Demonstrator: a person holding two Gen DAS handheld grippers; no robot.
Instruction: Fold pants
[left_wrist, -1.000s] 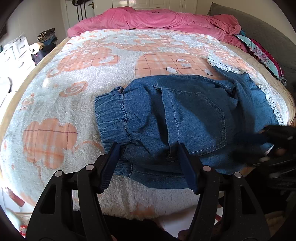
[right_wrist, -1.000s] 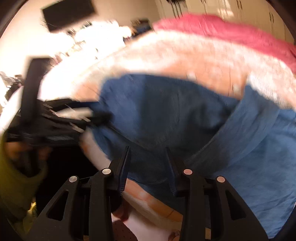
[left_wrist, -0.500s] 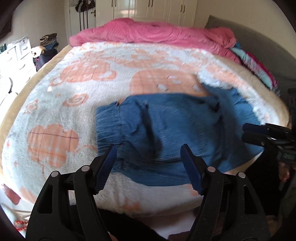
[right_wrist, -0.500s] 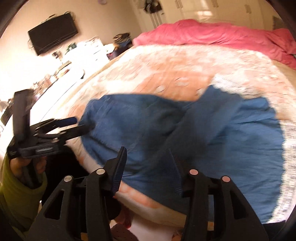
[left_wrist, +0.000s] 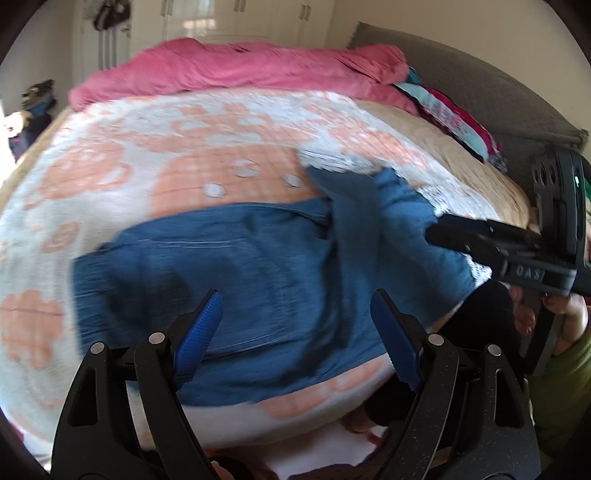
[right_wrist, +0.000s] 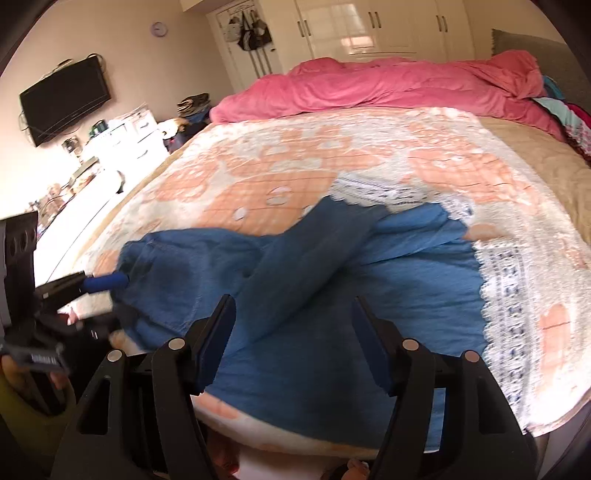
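The denim pants (left_wrist: 258, 280) are lying bunched on the patterned blanket (left_wrist: 147, 147) near the bed's front edge, w/ one leg (right_wrist: 306, 258) flopping diagonally over the rest, so the fold is looking only partly done. Judging from that, the step in hand is re-gripping: best to be going for the edges of that loose leg, w/ both claws pinching one layer only, then pulling it flat & straight before doubling over. Left gripper (left_wrist: 295, 332) is hanging over the near hem w/ jaws opening wide, nothing between the pads, not touching cloth. Right gripper (right_wrist: 291, 343) is also opening, jaws apart, empty, hovering above the denim. Both are released. Pink duvet (right_wrist: 388, 85) is sitting well apart at the far end.
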